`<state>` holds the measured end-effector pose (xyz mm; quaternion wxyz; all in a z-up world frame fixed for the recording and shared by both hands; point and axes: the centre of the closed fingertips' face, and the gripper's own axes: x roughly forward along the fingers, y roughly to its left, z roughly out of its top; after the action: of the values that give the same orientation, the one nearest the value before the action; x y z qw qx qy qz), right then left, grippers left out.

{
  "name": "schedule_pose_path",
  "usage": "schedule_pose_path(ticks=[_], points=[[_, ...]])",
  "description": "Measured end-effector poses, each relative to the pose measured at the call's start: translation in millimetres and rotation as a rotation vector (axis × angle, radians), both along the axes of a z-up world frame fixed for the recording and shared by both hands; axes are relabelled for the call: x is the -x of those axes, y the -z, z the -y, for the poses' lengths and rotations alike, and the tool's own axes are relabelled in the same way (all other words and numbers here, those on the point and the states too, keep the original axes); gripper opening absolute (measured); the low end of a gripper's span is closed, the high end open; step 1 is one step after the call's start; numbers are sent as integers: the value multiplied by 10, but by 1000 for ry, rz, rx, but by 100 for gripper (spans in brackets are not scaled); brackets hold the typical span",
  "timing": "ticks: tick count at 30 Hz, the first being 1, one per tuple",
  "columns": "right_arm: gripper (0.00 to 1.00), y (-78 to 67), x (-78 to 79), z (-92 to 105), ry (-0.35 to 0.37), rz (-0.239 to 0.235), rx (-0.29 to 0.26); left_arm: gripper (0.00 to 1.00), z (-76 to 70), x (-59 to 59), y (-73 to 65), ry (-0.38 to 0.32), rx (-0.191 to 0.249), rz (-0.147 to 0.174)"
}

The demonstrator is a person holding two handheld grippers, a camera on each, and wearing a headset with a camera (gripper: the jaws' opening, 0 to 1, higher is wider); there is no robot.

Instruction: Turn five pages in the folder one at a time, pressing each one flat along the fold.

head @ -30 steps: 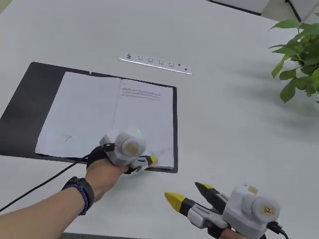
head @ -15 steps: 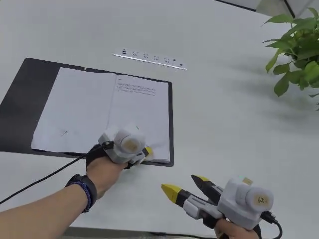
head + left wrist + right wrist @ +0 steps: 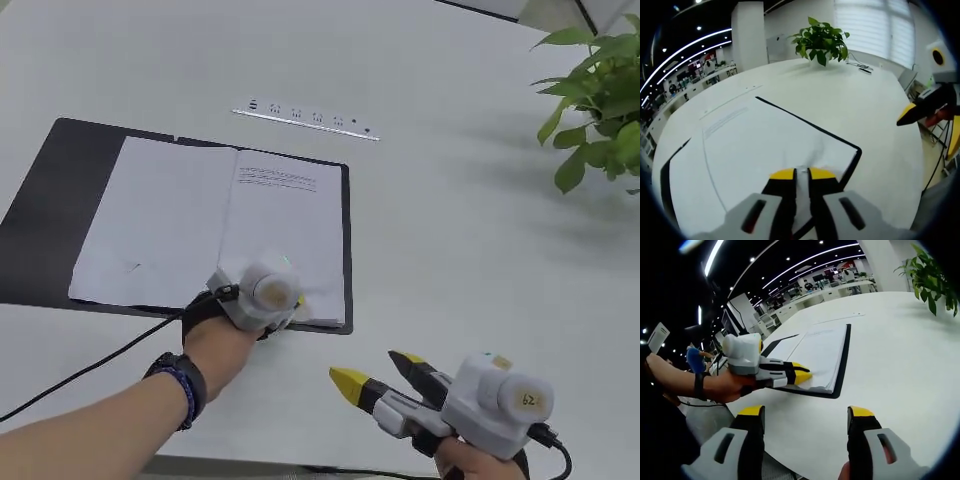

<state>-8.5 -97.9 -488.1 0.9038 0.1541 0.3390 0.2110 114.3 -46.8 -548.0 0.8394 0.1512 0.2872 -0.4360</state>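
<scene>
Pinching page (image 3: 765,140) corner, left gripper (image 3: 801,174) reaching forward.

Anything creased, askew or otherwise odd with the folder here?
Only a slight ripple in the white right-hand page just ahead of the left claw, pinching its bottom edge. The black folder lies flat.

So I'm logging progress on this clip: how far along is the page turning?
Done: the folder lies open with sheets on its left side; how many were turned cannot be told. In hand: the left tongs are shut on the right-hand page at its lower corner; the right tongs hang open over the table. Left: lifting this page over and pressing it along the fold.
</scene>
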Motion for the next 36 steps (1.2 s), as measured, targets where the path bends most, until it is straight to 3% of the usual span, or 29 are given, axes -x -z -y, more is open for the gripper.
schedule_pose_path(ticks=[10,16,23,28,36], points=[[65,-17,-115,-26,-11,8,5,0,-27,-41,1,4,-15,16],[63,-28,-288,-44,-29,21,10,0,-40,-59,-6,-28,24,-25],[60,2,-605,-63,-35,29,-11,0,-52,-84,-88,-55,71,-41],[58,19,-872,-93,-18,37,-62,0,-100,-118,-168,-76,102,-39],[54,117,-1132,-209,-42,16,-102,0,-167,-141,-237,-105,144,-45]])
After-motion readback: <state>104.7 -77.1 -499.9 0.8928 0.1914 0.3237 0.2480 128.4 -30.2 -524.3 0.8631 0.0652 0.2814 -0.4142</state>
